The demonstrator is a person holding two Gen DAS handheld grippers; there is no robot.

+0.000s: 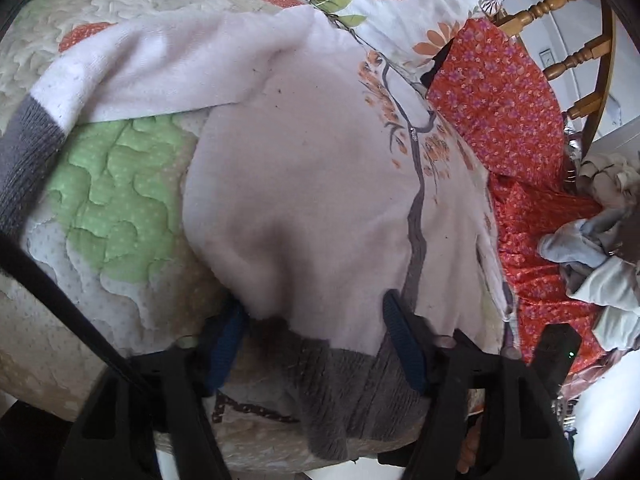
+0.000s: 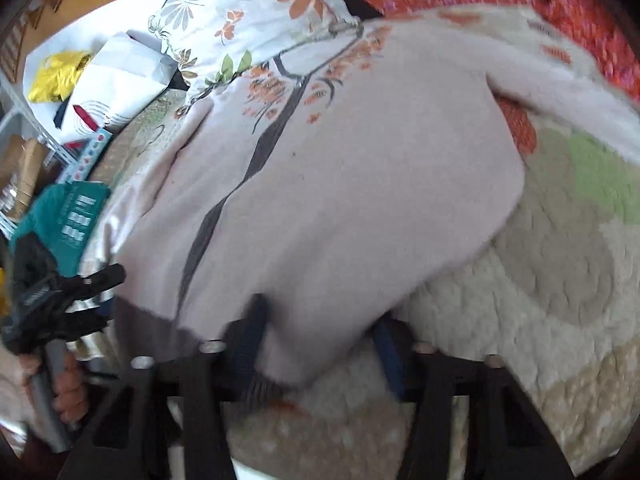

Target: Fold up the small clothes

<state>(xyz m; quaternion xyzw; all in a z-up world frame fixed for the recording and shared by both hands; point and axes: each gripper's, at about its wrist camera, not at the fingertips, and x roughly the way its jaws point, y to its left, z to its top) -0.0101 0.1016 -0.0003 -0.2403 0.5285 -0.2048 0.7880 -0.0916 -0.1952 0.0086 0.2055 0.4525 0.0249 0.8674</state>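
A pale pink fleece sweater (image 1: 312, 168) with grey hem and cuffs lies on the quilted bed, a sleeve (image 1: 132, 80) stretched to the left. My left gripper (image 1: 316, 332) is open, its blue-padded fingers (image 1: 404, 344) spread around the sweater's lower edge by the grey hem (image 1: 352, 392). In the right wrist view the same sweater (image 2: 340, 184) fills the middle. My right gripper (image 2: 320, 344) is open, one finger (image 2: 252, 344) over the fabric and the other under the sweater's bottom corner.
The cream, green and orange quilt (image 1: 112, 208) covers the bed. A floral pillow (image 1: 384, 4), red flowered cloth (image 1: 504, 112) and a pile of clothes (image 1: 600, 248) lie to the right, with a wooden chair (image 1: 576, 52) behind. The left gripper (image 2: 60, 304) shows in the right wrist view.
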